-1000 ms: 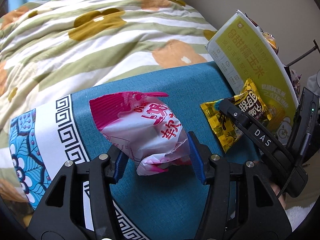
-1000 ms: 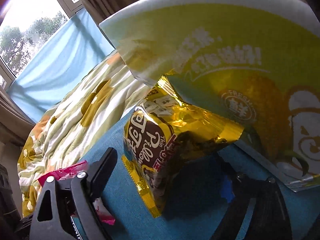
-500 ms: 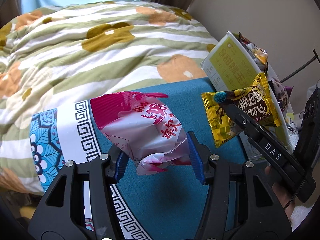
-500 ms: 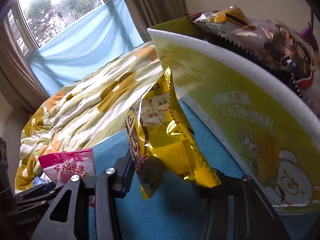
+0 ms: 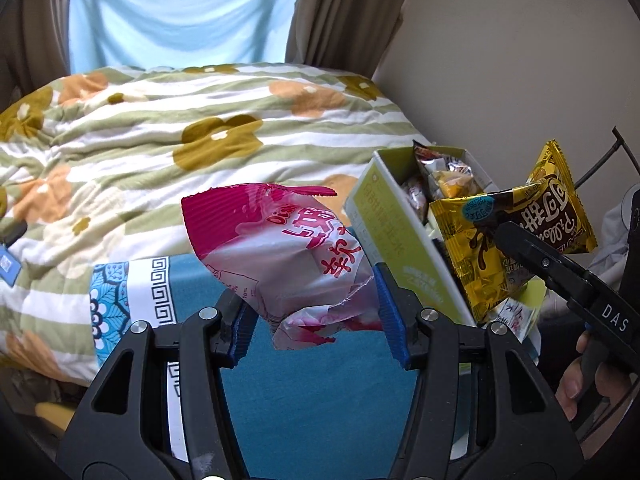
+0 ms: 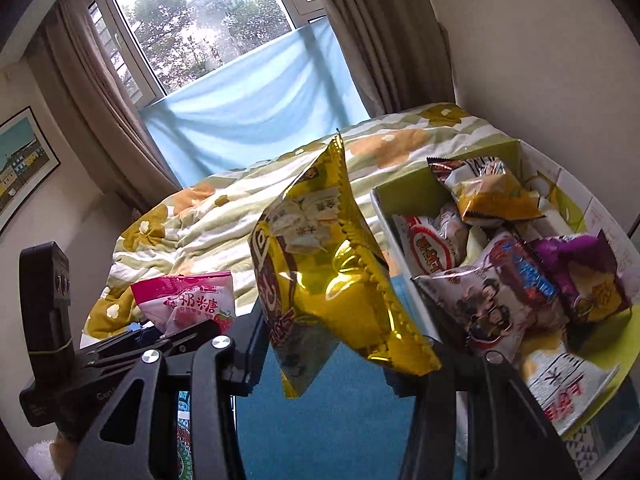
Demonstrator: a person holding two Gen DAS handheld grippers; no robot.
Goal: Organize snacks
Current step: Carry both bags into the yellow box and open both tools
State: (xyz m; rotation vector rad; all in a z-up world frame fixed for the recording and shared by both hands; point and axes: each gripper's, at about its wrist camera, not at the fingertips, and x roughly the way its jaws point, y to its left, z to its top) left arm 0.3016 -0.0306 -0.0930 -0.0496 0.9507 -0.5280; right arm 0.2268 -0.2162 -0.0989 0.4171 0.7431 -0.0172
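Note:
My left gripper (image 5: 316,320) is shut on a pink and white candy bag (image 5: 276,248) and holds it above the teal cloth (image 5: 320,408). My right gripper (image 6: 340,356) is shut on a gold snack packet (image 6: 320,280), raised beside the green box's left wall. The packet (image 5: 508,240) and the right gripper also show in the left wrist view, next to the green box (image 5: 396,240). The open green box (image 6: 404,196) holds several snack packets (image 6: 496,296). The pink bag (image 6: 188,304) shows at the left in the right wrist view.
A flowered quilt (image 5: 160,128) covers the bed behind the teal cloth. A window with a blue curtain (image 6: 256,96) and brown drapes is at the back. A beige wall (image 5: 520,60) stands to the right of the box.
Both grippers have risen with their bags. The gold packet went from the cloth beside the box up to the box's rim level, so the box's inside now shows.

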